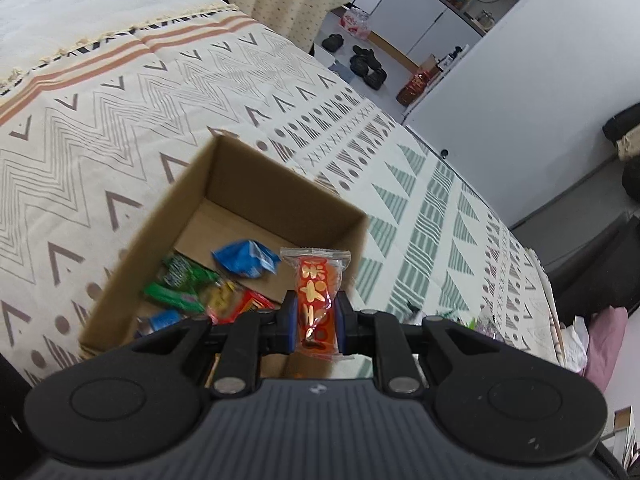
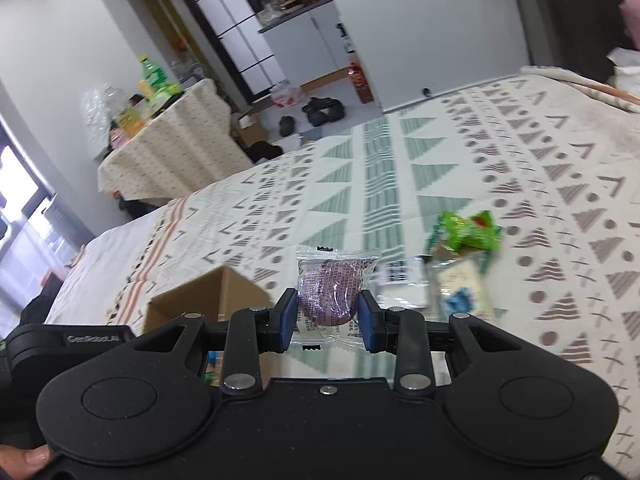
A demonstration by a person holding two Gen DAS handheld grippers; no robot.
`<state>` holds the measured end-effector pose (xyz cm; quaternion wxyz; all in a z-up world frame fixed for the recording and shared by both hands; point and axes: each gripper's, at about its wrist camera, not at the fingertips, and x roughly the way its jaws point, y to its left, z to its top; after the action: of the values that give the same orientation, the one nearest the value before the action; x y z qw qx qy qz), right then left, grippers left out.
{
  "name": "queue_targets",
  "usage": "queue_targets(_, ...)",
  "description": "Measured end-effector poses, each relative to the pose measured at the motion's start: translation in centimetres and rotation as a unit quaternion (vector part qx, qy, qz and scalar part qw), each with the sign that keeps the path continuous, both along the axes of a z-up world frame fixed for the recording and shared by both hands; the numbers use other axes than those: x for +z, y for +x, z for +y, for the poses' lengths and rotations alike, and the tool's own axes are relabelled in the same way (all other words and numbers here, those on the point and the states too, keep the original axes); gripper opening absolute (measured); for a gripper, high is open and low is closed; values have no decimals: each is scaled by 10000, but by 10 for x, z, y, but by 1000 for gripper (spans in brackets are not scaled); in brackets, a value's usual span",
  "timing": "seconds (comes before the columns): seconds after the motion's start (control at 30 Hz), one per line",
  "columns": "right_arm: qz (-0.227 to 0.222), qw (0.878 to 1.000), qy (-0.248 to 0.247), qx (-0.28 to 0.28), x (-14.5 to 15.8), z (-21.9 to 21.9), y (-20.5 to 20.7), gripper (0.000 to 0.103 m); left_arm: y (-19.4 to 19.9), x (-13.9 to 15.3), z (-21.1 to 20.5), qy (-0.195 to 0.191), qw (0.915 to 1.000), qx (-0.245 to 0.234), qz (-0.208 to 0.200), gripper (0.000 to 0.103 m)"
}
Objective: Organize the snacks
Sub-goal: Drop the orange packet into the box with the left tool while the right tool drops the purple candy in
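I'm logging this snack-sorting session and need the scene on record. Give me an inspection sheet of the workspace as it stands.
Surface: patterned bedspread covering a bed, flat.
Job's things: open cardboard box on the bedspread, holding blue, green and red snack packets; loose snack pile out on the spread.
Clutter: nothing seen on the spread beyond the snacks.
Grippers: left gripper shut on a red gold-printed packet, near the box's rim; right gripper shut on a clear-wrapped purple snack.
Cables: nothing seen.
Surroundings: cloth-covered side table with bottles, shoes on the floor, white cabinets.
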<state>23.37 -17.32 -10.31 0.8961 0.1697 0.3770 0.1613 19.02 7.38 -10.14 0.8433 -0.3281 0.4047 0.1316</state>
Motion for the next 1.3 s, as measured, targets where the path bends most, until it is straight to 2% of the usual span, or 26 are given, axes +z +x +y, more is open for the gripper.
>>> queue_targets(0.47, -71, 9982, -46, 585, 11, 84, 6, 32, 15, -13, 65, -174, 9991, 315, 209, 17)
queue_targets(0.73, -4, 9968, -173, 774, 8, 117, 14, 32, 27, -22, 84, -231, 9982, 433, 337, 18)
queue_targets(0.93, 10, 9963, -254, 818, 10, 130, 19, 32, 32, -24, 92, -380, 9977, 365, 431, 28)
queue_targets(1.2, 46, 9965, -250, 792, 13, 135, 21, 33, 18, -12, 103, -308, 9969, 606, 384, 55)
queue_targets(1.3, -2, 9969, -212, 751, 17, 133, 21, 36, 15, -8, 104, -259, 9966, 669, 397, 64)
